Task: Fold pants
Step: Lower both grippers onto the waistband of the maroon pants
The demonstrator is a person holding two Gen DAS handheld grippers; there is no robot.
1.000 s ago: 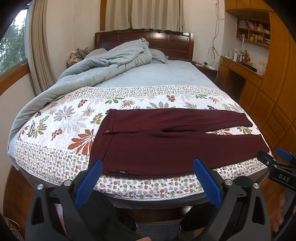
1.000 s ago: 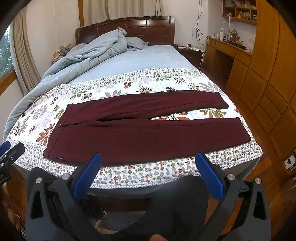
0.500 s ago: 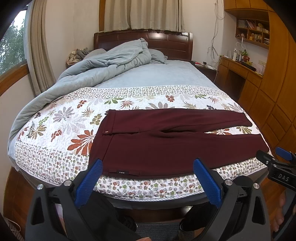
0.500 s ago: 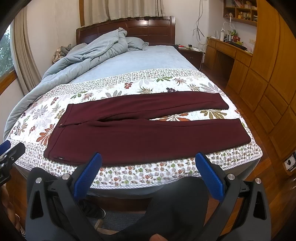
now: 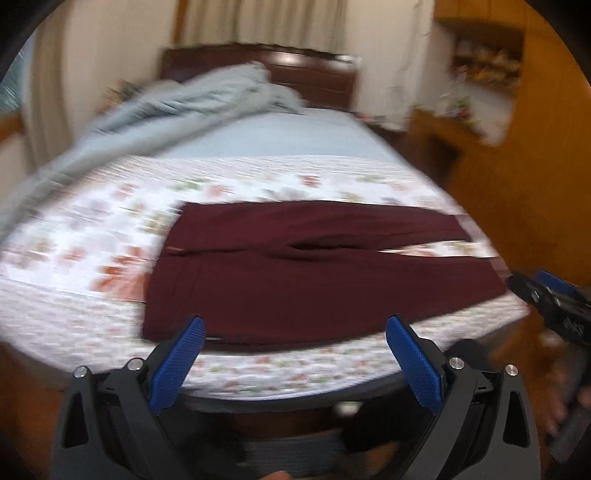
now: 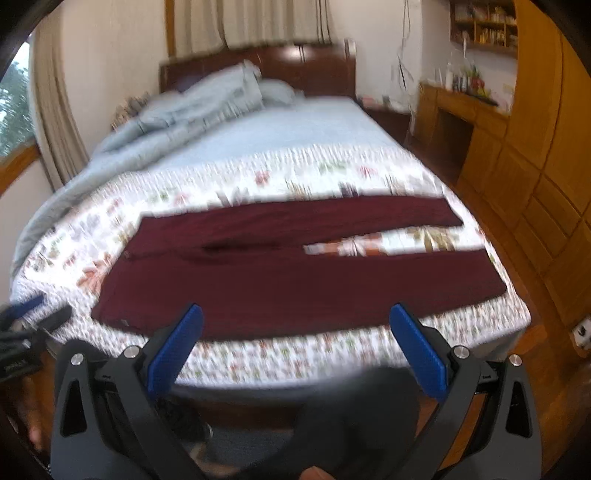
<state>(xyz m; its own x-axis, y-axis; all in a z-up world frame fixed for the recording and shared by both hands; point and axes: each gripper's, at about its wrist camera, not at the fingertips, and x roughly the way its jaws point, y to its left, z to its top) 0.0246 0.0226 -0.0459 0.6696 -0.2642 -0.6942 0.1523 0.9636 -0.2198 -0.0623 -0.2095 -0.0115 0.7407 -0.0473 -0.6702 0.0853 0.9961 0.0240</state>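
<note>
Pants (image 5: 317,273), maroon, spread flat across the foot of the bed (image 5: 280,136), straight ahead of both tongs and beyond their tips; waistband toward the left, two legs running to the right with a narrow split of quilt showing between them. Lying on a white floral quilt (image 5: 74,266), near its front edge.

Left tongs (image 5: 295,354) held wide apart, blue fingers (image 5: 177,365) empty, nearest hem of the pants just past the left fingertip. Right tongs (image 6: 295,347) likewise spread wide, gripping nothing, short of the bed edge. Each tool visible at the margin of the other's view; white lettering on their black bodies too blurred to read. Small tag near the waistband corner (image 6: 123,322), illegible through motion blur.

Further off, beyond the pants: rumpled grey-blue duvet (image 6: 184,118) piled to the far left against a dark wooden headboard (image 6: 295,70), with curtains (image 6: 266,22) above. To the right of the tongs, a wooden desk (image 6: 465,107) carrying bottles and small clutter, shelves (image 6: 484,26) over it, tall wooden cabinets (image 6: 546,147) nearer. Dark trouser fabric of the person low between the fingers in the right wrist view. Nothing between tongs and pants.
</note>
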